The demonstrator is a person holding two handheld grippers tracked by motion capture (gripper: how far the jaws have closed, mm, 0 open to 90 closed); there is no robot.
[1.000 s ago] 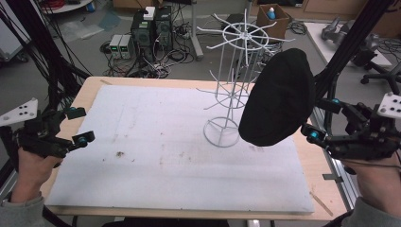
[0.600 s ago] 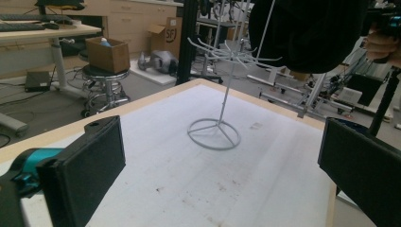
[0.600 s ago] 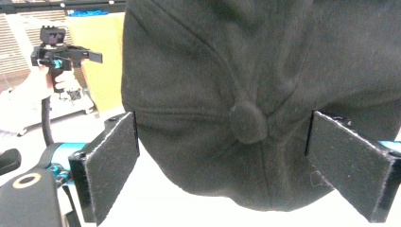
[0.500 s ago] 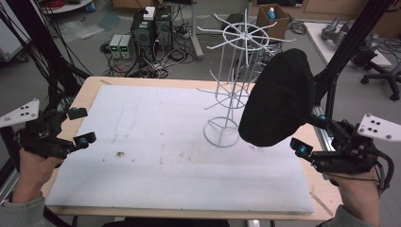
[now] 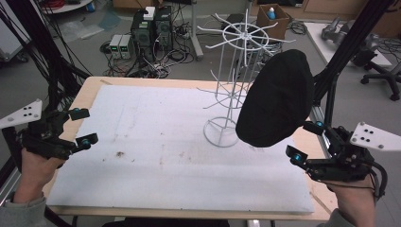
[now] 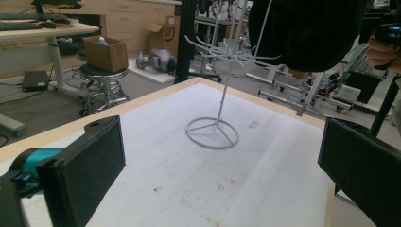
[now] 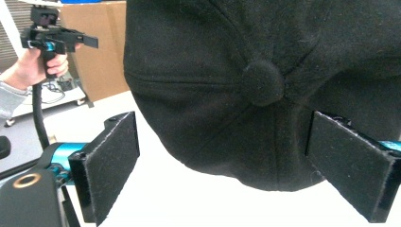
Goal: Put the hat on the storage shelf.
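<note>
A black cap (image 5: 276,99) hangs on a white wire rack (image 5: 236,71) at the table's right side, and the right gripper (image 5: 306,142) sits just below it, jaws spread and empty. The left gripper (image 5: 80,126) waits open at the left edge. To lift the cap cleanly, pinch its lower rim and raise it off the prong (the prong is hidden behind the fabric).

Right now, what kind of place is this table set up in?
Probably a robotics or research lab, not a home: electronics boxes with tangled cables sit on the floor behind the table, black rig poles frame it, and a person holds tracked grippers.
</note>
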